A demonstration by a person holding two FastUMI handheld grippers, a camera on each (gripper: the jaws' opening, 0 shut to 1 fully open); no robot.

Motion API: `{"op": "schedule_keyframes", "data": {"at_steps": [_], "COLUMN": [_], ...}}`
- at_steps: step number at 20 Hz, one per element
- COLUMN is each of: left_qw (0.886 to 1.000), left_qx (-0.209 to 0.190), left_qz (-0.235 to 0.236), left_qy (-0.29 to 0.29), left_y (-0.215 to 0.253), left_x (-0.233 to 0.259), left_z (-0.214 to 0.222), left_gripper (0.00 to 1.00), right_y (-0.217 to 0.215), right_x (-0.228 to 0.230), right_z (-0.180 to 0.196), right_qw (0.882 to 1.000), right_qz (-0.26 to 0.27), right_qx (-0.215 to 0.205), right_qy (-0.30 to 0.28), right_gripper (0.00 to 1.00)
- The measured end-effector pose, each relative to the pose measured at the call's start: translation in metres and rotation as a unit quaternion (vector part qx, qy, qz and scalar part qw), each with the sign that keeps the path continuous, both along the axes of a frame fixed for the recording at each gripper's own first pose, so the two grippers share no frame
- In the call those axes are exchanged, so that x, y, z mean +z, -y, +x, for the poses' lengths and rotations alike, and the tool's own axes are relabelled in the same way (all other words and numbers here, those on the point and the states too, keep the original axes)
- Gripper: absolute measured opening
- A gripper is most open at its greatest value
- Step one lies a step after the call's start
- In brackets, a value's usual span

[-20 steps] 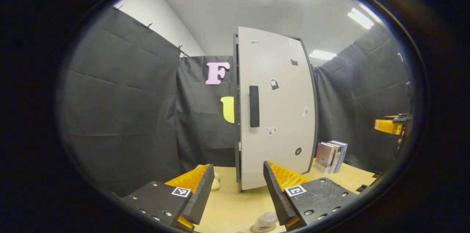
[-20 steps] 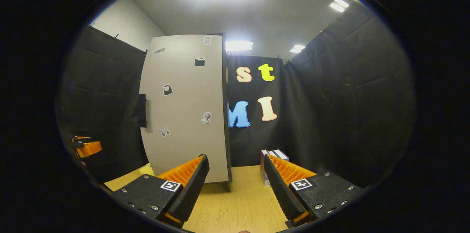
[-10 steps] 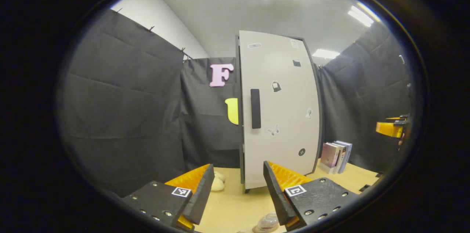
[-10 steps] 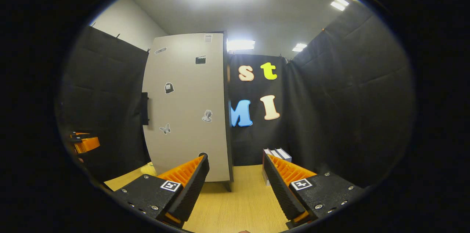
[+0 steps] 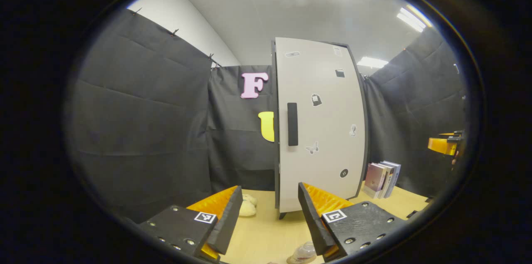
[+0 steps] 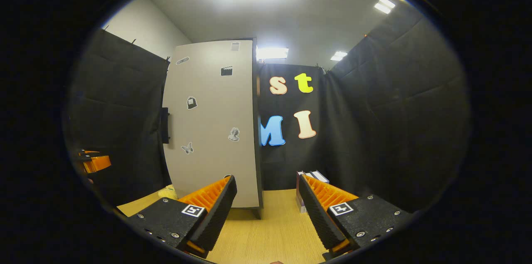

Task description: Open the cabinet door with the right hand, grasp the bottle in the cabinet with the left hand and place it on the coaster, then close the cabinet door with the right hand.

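Before the shut cabinet door (image 5: 322,127), both tongs (image 5: 270,214) (image 6: 268,206) gape wide, empty.

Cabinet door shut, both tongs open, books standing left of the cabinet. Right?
Not quite: the books stand right of the cabinet, as the left gripper view shows. The door is shut, and both the left tongs and right tongs are open.
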State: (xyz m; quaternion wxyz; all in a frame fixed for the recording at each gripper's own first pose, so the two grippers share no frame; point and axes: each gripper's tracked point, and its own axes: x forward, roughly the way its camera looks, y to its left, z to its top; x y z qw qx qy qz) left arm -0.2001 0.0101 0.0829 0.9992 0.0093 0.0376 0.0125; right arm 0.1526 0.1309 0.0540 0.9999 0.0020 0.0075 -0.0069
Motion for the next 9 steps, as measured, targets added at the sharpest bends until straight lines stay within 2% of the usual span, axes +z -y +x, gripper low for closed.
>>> {"op": "schedule_keyframes", "data": {"at_steps": [9], "left_qw": [1.0], "left_qx": [-0.002], "left_qz": [0.007], "left_qy": [0.004], "left_y": [-0.0021], "left_x": [0.0023], "left_z": [-0.0022], "left_gripper": [0.77], "right_y": [-0.0104], "right_x": [0.0076], "right_z": [-0.0017], "right_qw": [1.0], "right_qz": [-0.005], "right_qx": [0.008], "right_qy": [0.01], "right_gripper": [0.93]}}
